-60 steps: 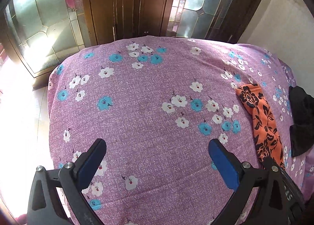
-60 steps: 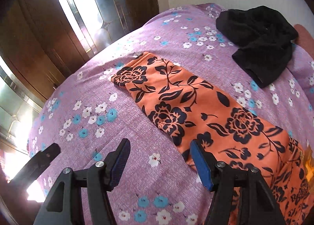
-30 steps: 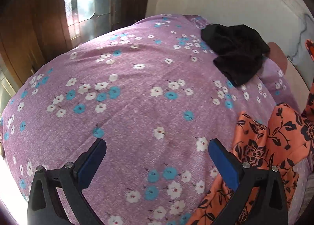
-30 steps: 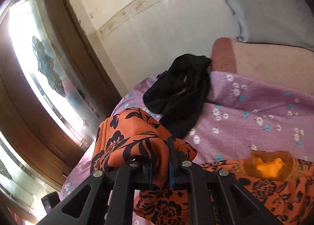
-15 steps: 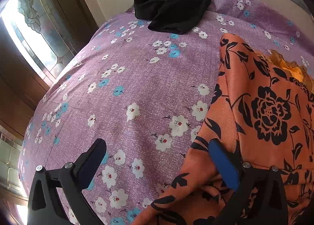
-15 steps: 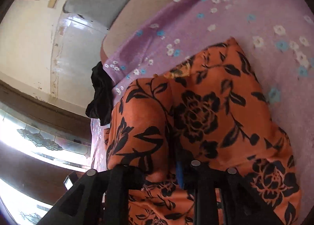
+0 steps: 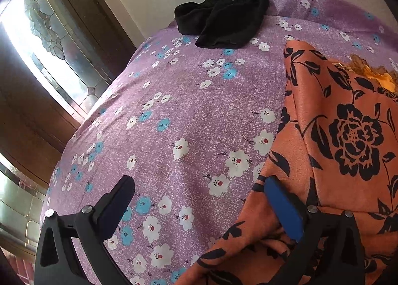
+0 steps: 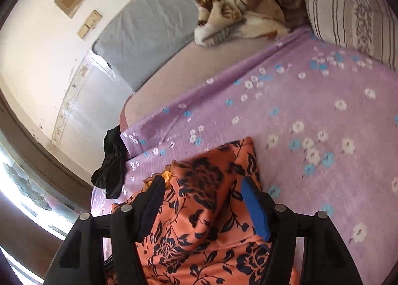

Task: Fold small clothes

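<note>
Striped pillow (image 8: 353, 6): right-wrist view only.

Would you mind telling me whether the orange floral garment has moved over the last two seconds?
Yes. The orange floral garment was folded over toward the black garment, which stayed at the bedsheet edge. The right gripper now stands open over it.

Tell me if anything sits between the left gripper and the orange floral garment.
Nothing visible does. The left gripper is open, and its right finger already lies against the orange floral garment. The black garment lies far off near the wall, apart from both.
</note>
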A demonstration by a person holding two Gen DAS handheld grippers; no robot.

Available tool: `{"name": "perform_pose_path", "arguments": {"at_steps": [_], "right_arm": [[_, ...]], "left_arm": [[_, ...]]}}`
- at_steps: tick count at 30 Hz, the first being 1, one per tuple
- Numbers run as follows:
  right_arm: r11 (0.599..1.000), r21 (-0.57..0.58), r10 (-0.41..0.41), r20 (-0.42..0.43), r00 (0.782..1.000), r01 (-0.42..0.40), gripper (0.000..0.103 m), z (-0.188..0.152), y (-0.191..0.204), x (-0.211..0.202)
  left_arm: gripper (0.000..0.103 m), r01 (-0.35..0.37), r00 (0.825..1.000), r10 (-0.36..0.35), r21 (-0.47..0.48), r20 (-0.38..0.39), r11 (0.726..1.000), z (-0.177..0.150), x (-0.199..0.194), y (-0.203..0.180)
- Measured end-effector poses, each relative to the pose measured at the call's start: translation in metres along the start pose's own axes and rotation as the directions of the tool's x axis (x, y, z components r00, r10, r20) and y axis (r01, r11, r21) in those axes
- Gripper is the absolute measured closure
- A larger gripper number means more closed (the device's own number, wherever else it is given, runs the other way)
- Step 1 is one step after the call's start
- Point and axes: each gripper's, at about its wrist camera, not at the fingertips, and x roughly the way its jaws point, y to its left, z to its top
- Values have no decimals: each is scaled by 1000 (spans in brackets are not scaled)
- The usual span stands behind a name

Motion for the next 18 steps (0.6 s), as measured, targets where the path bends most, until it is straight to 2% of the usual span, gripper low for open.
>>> {"name": "perform_pose_path", "arguments": {"at_steps": [3,6,8,11,14,15,16,18], "right_arm": [[999,-45,-10,-22,1000,9,35,0,7,9],[999,-25,-40,-95,995,38,35,-4,2,26],[998,6,-62,-112,992,63,35,-4,-6,33],[996,78,-41,-117,992,50,35,1,-18,32],[992,115,-38,-119,992,52,35,5,-26,30],[991,123,-39,-123,992,54,35,5,-28,31],[990,128,-39,-128,991,56,35,5,-29,32],[990,131,-41,-138,990,59,35,6,-31,35]], "left_arm": [[0,4,999,-3,-38,38,999,4,-7,7],[0,99,994,-92,-117,64,988,14,-14,23],[0,174,983,-162,-176,83,969,21,-14,32],[0,257,966,-246,-283,74,924,33,3,43],[0,361,924,-381,-397,30,844,39,23,43],[0,373,918,-396,-413,32,831,40,25,40],[0,371,920,-391,-410,38,833,41,23,36],[0,349,933,-357,-353,46,868,44,16,24]]}}
